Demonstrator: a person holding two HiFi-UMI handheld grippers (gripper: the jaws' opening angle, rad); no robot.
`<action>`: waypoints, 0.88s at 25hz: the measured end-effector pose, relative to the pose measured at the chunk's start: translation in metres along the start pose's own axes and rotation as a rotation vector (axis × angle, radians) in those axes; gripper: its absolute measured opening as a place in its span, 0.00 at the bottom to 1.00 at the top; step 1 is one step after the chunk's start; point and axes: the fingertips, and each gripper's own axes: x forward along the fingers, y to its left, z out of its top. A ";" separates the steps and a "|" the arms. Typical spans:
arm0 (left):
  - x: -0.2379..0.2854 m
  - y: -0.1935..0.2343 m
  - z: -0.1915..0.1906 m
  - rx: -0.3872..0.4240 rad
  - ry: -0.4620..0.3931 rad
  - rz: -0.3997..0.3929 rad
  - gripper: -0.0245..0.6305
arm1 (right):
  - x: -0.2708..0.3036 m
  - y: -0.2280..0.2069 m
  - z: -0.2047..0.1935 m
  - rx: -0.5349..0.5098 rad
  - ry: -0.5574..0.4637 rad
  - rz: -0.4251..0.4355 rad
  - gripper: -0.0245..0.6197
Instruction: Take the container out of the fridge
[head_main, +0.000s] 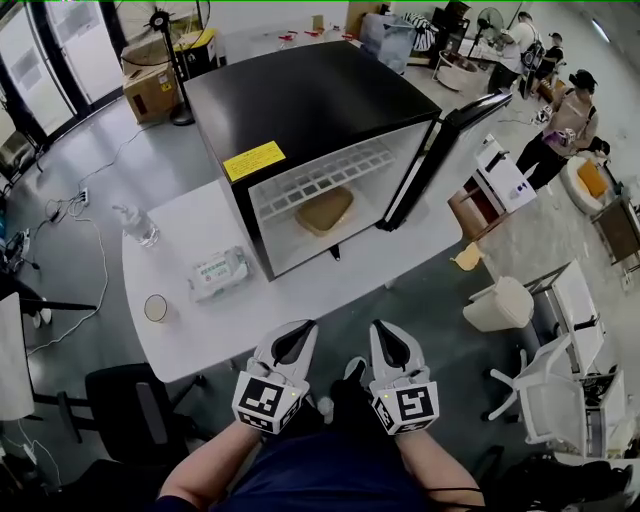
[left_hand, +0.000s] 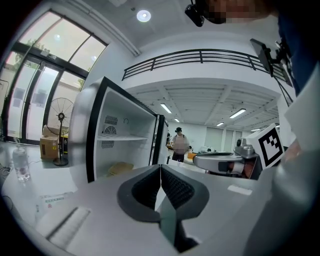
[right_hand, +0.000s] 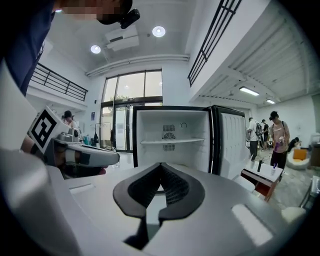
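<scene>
A black mini fridge (head_main: 300, 100) stands on the white table (head_main: 190, 330) with its door (head_main: 440, 150) swung open to the right. A tan container (head_main: 325, 210) lies on the fridge floor under a white wire shelf (head_main: 320, 178); in the left gripper view the container (left_hand: 120, 168) shows low inside the fridge (left_hand: 100, 150). My left gripper (head_main: 297, 330) and right gripper (head_main: 385, 335) hang side by side at the table's near edge, both shut and empty. The right gripper (right_hand: 160, 186) faces the open fridge (right_hand: 172, 140).
On the table's left part lie a pack of wipes (head_main: 218, 273), a plastic bottle (head_main: 140, 228) and a small cup (head_main: 156, 307). Chairs (head_main: 540, 390) and a bin (head_main: 500, 303) stand on the floor to the right. People (head_main: 560, 125) work at the far right.
</scene>
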 end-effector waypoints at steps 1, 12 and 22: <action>0.004 0.000 0.000 0.002 0.003 -0.003 0.04 | 0.004 -0.003 -0.003 0.015 0.010 -0.002 0.05; 0.066 0.013 0.010 -0.009 0.037 0.033 0.04 | 0.069 -0.045 -0.006 0.134 0.000 0.093 0.05; 0.145 0.031 0.023 -0.025 0.062 0.108 0.04 | 0.140 -0.097 -0.033 0.280 0.092 0.201 0.05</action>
